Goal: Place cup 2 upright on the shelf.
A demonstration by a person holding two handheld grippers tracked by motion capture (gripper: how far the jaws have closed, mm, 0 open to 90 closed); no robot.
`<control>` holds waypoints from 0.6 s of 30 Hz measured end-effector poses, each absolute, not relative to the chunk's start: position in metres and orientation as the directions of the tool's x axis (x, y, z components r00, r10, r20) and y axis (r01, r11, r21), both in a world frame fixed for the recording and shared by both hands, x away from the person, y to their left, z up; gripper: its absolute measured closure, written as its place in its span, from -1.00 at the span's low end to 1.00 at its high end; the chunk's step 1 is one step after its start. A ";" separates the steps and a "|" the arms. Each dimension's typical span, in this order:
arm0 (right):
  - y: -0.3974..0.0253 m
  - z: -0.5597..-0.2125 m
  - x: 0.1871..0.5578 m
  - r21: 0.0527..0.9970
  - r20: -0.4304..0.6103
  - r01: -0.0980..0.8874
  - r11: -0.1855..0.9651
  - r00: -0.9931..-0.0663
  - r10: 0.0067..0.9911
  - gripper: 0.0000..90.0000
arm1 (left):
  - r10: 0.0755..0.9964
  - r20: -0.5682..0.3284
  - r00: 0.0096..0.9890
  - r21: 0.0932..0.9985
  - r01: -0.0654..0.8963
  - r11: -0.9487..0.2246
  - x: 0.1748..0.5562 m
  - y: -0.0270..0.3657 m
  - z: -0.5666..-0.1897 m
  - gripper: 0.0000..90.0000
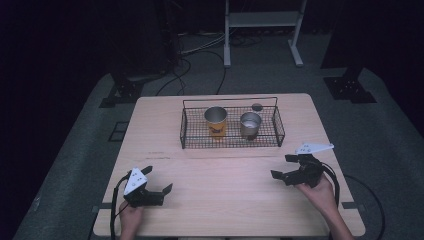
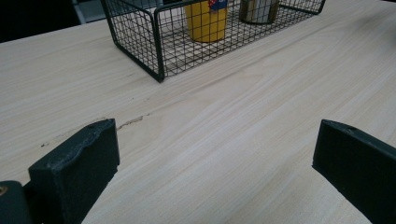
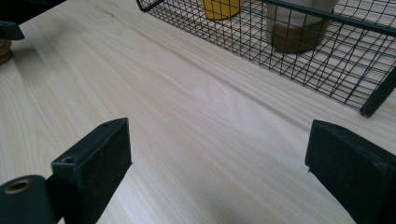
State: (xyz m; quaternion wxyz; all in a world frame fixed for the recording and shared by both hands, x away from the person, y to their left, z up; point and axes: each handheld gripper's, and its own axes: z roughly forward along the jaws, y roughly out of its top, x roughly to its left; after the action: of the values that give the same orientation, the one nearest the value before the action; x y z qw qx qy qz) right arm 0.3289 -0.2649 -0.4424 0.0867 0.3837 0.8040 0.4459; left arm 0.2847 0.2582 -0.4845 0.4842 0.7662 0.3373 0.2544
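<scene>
Both tools gaping, yellow cup top cut off, small dark disc perhaps a lid

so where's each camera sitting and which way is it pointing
High view: above the person's edge of the table, looking forward and down at the wire basket; both forearms, left gripper and right gripper show.
Left gripper view: rides low on the left gripper, facing the basket's corner and yellow cup; its open fingers show.
Right gripper view: rides on the right gripper, facing the basket and metal cup; its open fingers show.
All three views share the basket and yellow cup.
</scene>
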 end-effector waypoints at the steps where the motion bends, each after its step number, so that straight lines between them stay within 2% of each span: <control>1: -0.266 -0.443 0.328 0.785 0.201 0.538 0.308 -0.691 0.694 -0.87 | 0.763 0.064 0.643 0.913 0.270 -0.304 0.285 0.258 -0.485 -1.00; 18: -0.285 -0.447 0.309 0.806 0.214 0.534 0.255 -0.665 0.715 -0.87 | 0.763 0.068 0.642 0.912 0.270 -0.309 0.285 0.258 -0.485 -1.00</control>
State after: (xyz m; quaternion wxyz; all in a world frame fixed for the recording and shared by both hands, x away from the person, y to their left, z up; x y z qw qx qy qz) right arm 0.3085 -0.2850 -0.4474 0.0981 0.3972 0.7861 0.4633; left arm 0.2847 0.2578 -0.4845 0.4821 0.7673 0.3365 0.2560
